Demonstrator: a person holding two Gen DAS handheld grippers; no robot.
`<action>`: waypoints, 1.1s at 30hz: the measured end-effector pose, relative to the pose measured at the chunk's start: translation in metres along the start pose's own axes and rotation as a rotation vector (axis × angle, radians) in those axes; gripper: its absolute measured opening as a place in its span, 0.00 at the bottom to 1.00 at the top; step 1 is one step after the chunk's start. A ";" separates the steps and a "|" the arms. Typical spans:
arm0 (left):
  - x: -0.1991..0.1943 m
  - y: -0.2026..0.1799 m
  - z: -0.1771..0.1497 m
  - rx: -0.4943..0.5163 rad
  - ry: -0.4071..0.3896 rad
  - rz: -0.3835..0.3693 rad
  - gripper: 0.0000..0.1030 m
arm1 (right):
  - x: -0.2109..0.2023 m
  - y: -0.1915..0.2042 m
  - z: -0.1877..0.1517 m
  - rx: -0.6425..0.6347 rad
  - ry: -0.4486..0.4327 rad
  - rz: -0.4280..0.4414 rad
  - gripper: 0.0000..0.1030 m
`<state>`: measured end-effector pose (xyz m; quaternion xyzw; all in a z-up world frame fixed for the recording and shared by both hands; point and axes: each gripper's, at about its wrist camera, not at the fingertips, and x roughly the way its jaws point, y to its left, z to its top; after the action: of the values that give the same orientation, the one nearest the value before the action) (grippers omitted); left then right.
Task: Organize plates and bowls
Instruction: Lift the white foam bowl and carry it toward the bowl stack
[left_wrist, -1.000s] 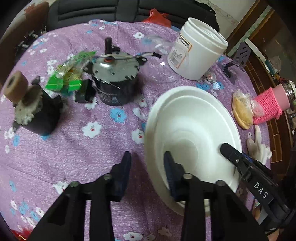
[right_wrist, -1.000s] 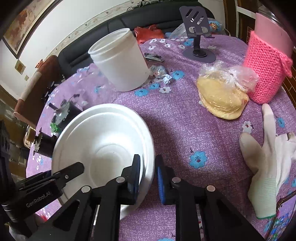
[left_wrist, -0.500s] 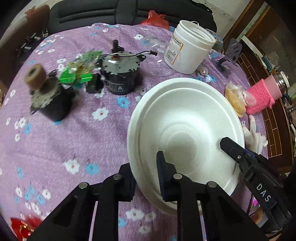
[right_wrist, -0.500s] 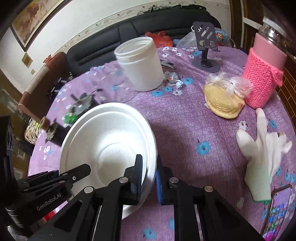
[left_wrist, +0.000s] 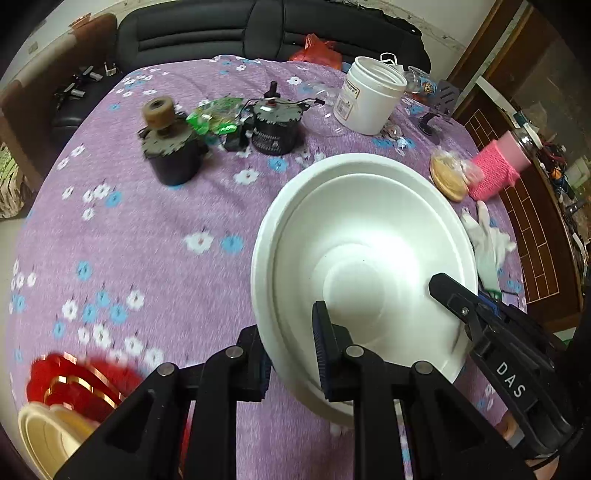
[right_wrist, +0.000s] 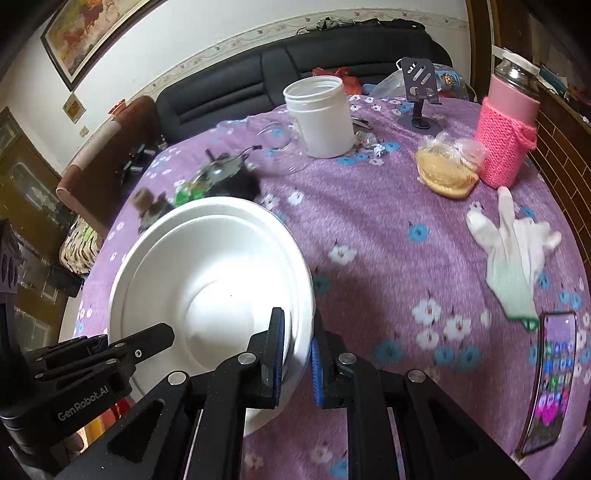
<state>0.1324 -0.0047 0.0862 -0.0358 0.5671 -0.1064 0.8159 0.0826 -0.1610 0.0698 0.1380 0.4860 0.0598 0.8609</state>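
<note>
Left tool: clenched on the near-left rim of the bowls.
Right tool: clenched on the opposite rim.
Bowls: white, nested, held tilted between both tools above the bench.
Bench: purple floral cloth; tub, glove, phone well apart.

the white bowl looks like smooth matt foam or plastic (which one is unclear). the tablecloth is soft printed cloth. the white jar is smooth plastic, the pink sleeve rough knitted yarn, the glove woven cloth.
</note>
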 end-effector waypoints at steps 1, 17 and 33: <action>-0.003 0.001 -0.005 -0.003 0.000 -0.002 0.19 | -0.003 0.003 -0.004 -0.003 -0.001 -0.001 0.13; -0.048 0.035 -0.081 -0.057 -0.029 -0.045 0.19 | -0.042 0.048 -0.063 -0.069 -0.018 0.029 0.13; -0.105 0.075 -0.135 -0.080 -0.113 -0.039 0.19 | -0.071 0.104 -0.103 -0.169 -0.029 0.102 0.13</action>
<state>-0.0189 0.0994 0.1218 -0.0855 0.5229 -0.0975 0.8424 -0.0391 -0.0598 0.1080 0.0904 0.4590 0.1423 0.8723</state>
